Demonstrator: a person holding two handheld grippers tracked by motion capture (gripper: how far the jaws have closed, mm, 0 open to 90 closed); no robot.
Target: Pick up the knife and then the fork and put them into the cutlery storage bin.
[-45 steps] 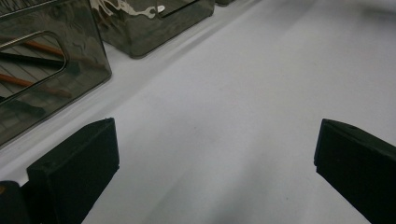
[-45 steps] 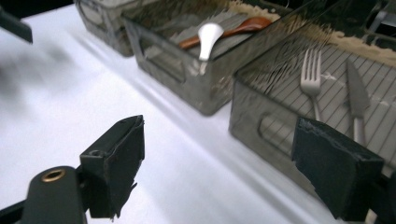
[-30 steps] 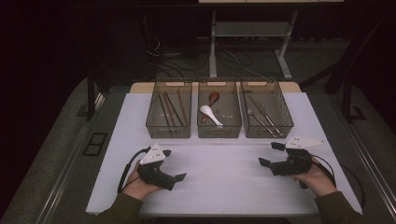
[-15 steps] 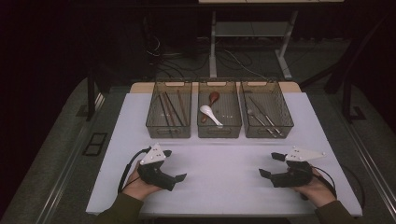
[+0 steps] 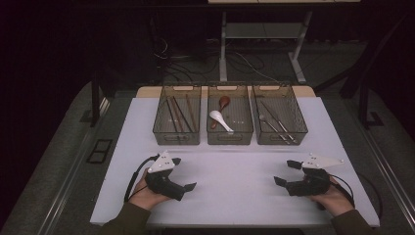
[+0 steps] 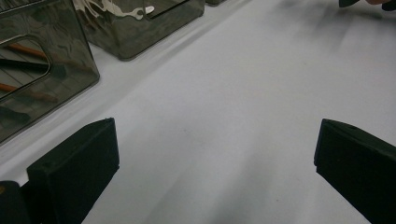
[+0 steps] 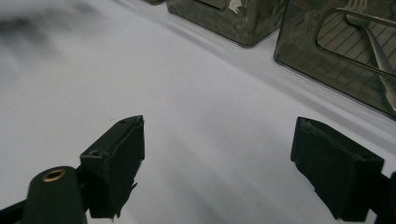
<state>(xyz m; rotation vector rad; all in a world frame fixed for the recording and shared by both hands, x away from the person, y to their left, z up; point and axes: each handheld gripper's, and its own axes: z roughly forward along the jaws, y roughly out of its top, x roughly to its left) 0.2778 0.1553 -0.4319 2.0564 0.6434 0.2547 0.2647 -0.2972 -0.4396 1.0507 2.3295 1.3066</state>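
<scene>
On the white table [image 5: 235, 166] my left gripper [image 5: 182, 173] rests near the front left, held in a hand, its jaws wide open with nothing between them. The left gripper view looks along the open left gripper [image 6: 215, 144] over bare tabletop. My right gripper [image 5: 287, 172] sits near the front right, also open and empty, and the right gripper [image 7: 218, 140] again shows only white surface between its fingers. The two grippers point inward toward each other.
Three smoky see-through bins stand in a row at the back. The left bin [image 5: 176, 138] holds chopsticks [image 5: 182, 112], the middle bin [image 5: 230, 138] a white spoon [image 5: 218, 118] and a brown spoon [image 5: 223, 103], the right bin [image 5: 280, 138] metal cutlery [image 5: 274, 122]. A fork [image 7: 378, 51] lies in the closest bin.
The right gripper has shifted a little toward the near edge of the table. The left gripper has stayed put. Both remain open.
</scene>
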